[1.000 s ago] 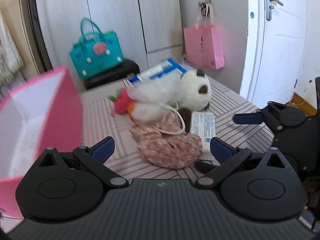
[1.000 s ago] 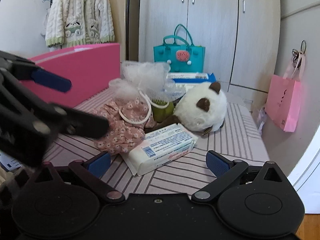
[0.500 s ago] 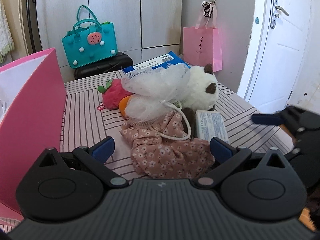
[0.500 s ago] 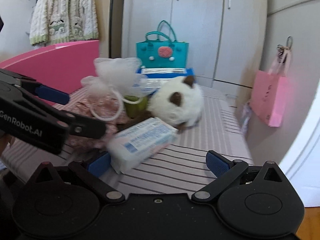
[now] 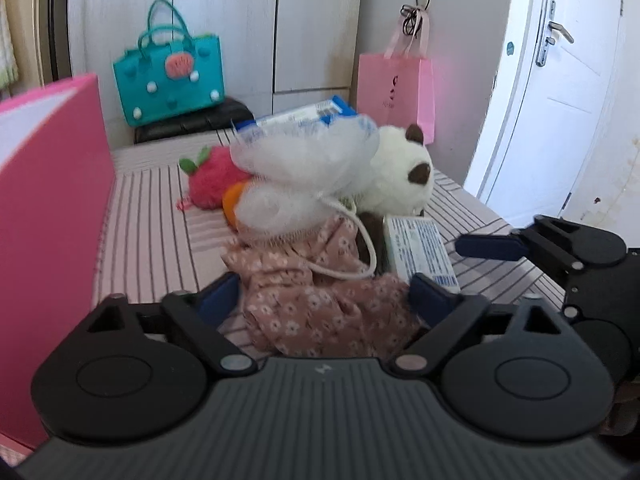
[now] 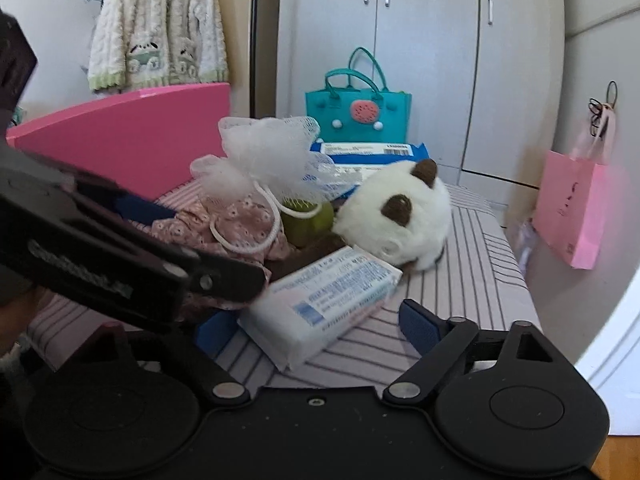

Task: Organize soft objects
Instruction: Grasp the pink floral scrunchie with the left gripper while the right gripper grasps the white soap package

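Since a second ago, the floral cloth has been brought between the left tongs, whose jaws are closing around it; whether the pads press it yet cannot be told. The cloth is bunched on the striped desk, beneath a white mesh puff and beside a wipes pack. That pack is framed by the right tongs, also closing, nothing yet gripped. Behind are seen a white plush, a red plush and a pink box at the desk's left.
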The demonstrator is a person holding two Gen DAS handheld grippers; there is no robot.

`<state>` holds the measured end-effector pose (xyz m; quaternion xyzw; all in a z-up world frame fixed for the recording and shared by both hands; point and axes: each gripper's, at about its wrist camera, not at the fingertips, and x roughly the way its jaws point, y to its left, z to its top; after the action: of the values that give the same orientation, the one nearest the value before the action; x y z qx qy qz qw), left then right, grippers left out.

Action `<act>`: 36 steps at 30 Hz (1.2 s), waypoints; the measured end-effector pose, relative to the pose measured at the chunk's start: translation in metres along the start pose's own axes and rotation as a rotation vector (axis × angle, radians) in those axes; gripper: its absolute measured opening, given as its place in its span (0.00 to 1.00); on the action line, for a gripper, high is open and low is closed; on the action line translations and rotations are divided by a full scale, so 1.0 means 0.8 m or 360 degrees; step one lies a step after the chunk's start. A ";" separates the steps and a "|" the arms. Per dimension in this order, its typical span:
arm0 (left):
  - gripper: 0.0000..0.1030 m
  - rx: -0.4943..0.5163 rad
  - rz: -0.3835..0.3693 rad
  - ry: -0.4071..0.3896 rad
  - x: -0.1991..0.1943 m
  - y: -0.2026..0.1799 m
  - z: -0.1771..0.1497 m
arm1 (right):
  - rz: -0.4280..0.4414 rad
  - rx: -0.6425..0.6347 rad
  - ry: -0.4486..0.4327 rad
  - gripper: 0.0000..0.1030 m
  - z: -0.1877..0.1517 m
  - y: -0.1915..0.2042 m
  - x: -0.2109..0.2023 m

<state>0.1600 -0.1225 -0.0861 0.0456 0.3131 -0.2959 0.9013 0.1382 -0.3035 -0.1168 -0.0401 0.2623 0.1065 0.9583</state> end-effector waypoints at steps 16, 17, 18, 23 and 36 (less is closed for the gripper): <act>0.20 -0.0065 -0.0096 0.0016 -0.010 0.015 -0.005 | 0.0031 0.0054 0.0020 0.58 -0.009 -0.010 -0.030; 0.19 -0.0070 -0.0085 0.0021 -0.010 0.017 -0.006 | 0.0027 0.0044 0.0041 0.58 -0.009 -0.012 -0.032; 0.19 -0.0085 -0.0087 0.0027 -0.010 0.020 -0.007 | 0.0024 0.0047 0.0063 0.58 -0.008 -0.014 -0.033; 0.19 -0.0118 0.0024 0.0041 -0.014 0.026 -0.008 | -0.0055 0.0066 0.0110 0.58 -0.008 -0.022 -0.038; 0.82 -0.0073 -0.0003 0.0064 -0.022 0.002 -0.006 | -0.0131 0.0196 0.0118 0.66 0.000 -0.024 -0.012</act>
<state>0.1475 -0.1108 -0.0793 0.0304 0.3380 -0.2885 0.8953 0.1343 -0.3244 -0.1114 0.0043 0.3018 0.0492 0.9521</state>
